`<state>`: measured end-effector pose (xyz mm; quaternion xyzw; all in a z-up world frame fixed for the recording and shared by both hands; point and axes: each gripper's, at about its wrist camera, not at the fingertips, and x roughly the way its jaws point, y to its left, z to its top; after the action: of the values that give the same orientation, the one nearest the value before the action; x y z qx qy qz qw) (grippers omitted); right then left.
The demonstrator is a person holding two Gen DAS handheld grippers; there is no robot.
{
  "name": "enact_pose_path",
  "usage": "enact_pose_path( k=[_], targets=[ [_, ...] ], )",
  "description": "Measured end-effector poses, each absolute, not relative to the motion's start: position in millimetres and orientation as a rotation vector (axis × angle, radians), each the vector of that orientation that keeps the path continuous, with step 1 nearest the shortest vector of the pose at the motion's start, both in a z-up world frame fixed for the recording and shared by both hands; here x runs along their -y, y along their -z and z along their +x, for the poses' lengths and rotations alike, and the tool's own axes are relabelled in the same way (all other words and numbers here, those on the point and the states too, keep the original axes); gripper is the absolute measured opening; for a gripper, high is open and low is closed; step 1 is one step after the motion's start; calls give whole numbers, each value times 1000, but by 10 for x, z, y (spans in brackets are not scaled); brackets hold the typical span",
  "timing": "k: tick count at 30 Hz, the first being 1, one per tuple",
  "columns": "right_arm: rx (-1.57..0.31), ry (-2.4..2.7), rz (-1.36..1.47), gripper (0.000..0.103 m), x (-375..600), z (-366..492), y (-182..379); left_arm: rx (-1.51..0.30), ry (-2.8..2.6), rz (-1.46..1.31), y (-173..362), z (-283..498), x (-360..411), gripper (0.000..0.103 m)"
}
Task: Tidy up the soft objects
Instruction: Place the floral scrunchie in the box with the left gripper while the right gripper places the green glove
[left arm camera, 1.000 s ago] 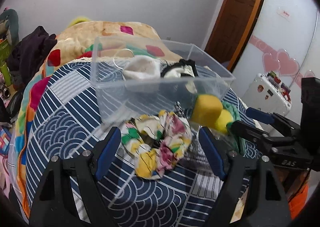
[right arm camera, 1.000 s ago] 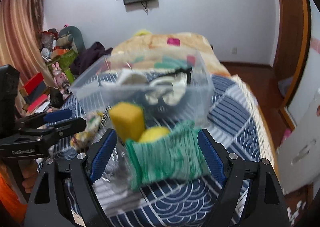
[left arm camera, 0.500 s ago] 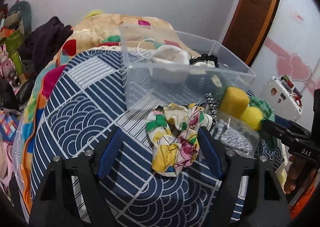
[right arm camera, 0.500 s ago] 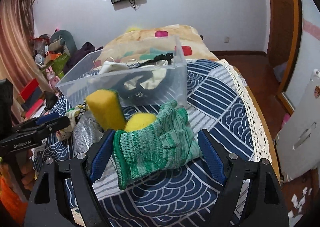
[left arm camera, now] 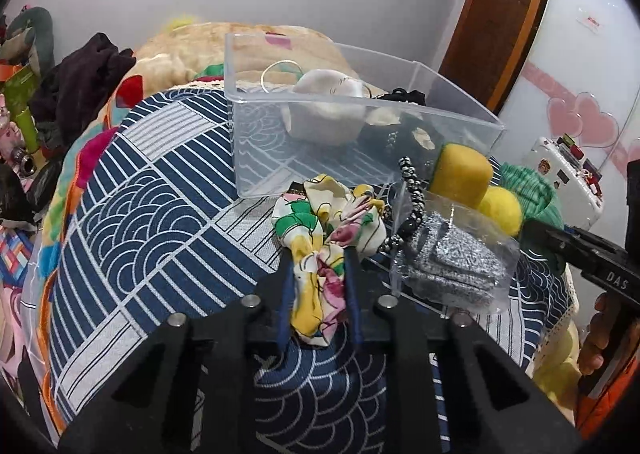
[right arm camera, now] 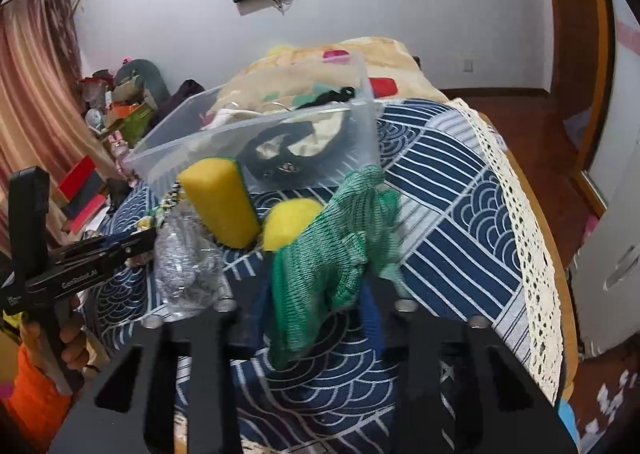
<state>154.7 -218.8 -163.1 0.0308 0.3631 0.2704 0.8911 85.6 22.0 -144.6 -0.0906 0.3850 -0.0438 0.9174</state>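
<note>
Scrunchie (left arm camera: pixel 320 258) and glove (right arm camera: pixel 336 250) (now gripped)

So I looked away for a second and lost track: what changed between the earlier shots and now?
Both tongs closed. The left tongs, open around the floral scrunchie before, now pinch it. The right tongs, open around the green glove, now grip it, and the glove looks bunched and lifted. The clear bin, yellow sponge, yellow ball and silver bag stayed put.
</note>
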Motion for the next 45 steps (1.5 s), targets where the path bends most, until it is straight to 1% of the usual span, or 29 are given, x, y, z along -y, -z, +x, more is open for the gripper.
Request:
enact_pose_path(
  k=[8,18,26,33,45],
  targets=[
    [-678,-569,44,26,2116,1482,1415,-729,86,-181,1237,707,-231,19],
    [-551,-568,37,26,2060,1517,1017,-595,86,-187,712,550,-337,18],
    [-501,-615,26,26,1876,1637,874,-527,79,-187,451,688,-421,18],
    [-508,-618,1,26,1718,1813,872,-513,70,-172,391,884,-423,19],
    [-568,-589,-19,26,1407,2177,958,-589,15,-122,648,1496,-371,19]
  ],
)
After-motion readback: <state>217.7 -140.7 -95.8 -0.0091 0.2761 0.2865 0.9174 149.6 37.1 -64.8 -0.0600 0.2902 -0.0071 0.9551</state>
